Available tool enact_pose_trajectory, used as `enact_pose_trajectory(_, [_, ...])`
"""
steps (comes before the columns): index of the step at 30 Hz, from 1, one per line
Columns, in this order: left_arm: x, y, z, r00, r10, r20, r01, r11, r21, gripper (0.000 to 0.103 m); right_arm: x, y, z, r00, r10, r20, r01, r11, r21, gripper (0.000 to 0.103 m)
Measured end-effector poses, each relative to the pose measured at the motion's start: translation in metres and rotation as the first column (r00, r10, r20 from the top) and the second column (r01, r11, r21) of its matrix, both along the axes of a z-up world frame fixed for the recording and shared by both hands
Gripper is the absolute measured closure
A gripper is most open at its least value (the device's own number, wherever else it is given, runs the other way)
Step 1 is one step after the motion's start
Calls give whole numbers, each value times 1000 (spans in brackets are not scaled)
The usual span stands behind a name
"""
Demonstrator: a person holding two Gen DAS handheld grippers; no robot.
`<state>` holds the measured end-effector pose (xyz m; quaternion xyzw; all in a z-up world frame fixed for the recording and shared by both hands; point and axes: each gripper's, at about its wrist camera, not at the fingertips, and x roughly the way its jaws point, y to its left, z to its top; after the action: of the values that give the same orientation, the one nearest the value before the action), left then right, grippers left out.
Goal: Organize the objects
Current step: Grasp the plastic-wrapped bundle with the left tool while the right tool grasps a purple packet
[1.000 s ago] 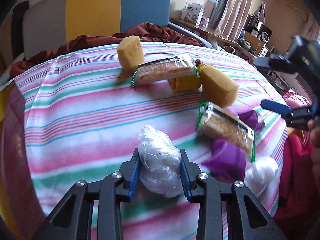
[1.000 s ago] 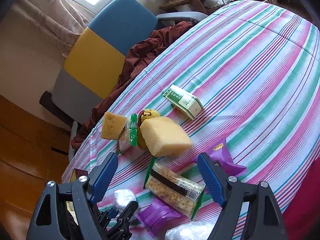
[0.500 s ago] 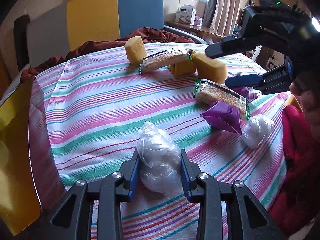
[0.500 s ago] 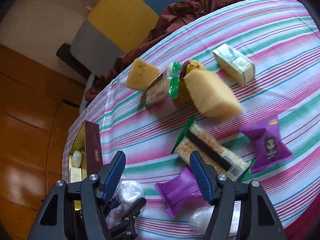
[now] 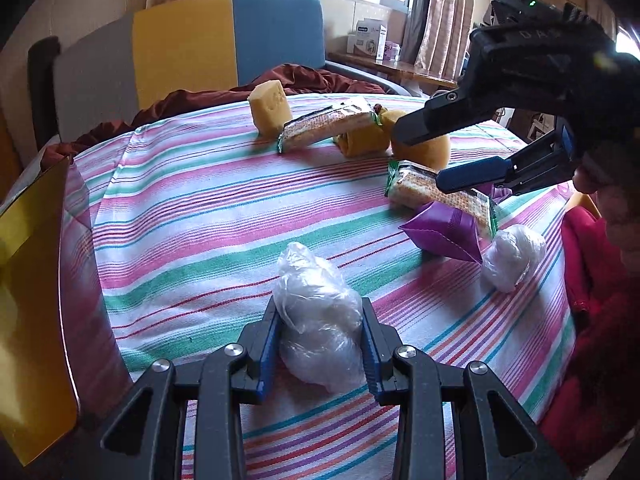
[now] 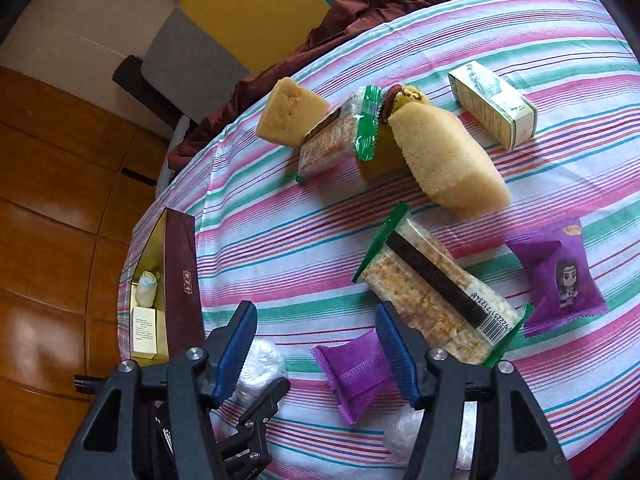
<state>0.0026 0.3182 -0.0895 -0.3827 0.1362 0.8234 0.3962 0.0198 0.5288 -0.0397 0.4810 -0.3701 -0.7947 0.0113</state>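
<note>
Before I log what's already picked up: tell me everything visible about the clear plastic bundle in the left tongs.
The plastic bundle is a crinkled, translucent bag wrapped around something whitish, lumpy and rounded. It stands upright, its top bunched. The left tongs are shut on its lower half, blue pads pressing both sides, above the striped tablecloth.

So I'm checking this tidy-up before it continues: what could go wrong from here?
The left gripper is clamped on a soft plastic-wrapped bundle; the loose film might slip or tear on the way to the open box.

The right gripper is closing with nothing between its pads, beside the purple packet and cracker pack; it could nudge them or catch the wrong one.
</note>
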Motion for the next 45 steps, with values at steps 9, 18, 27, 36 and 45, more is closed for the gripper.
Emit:
enact_pose_trajectory(9, [1,-1,0,1000,-11,-16,11,1000,10,67,5,8,-5,996,-23,81,26,999,-36,40])
enact_pose_trajectory(18, [-2,-5,-1,1000,-13,5,13,999,47,67,13,-14,17,977,17,213,-39,994,102,40])
enact_pose_trajectory(27, [-1,-7,-1,1000,-15,4,15,998,55,66,-23,-24,-13,978,93,189,-110,991,81,40])
enact_pose_trajectory(36, [0,-6,-1,1000,-13,-4,13,998,57,65,-37,-4,-23,985,76,154,-84,995,47,38])
enact_pose_trajectory(45, [-2,-6,-2,1000,-11,3,10,998,64,65,-53,-17,-24,982,89,166,-107,989,104,29])
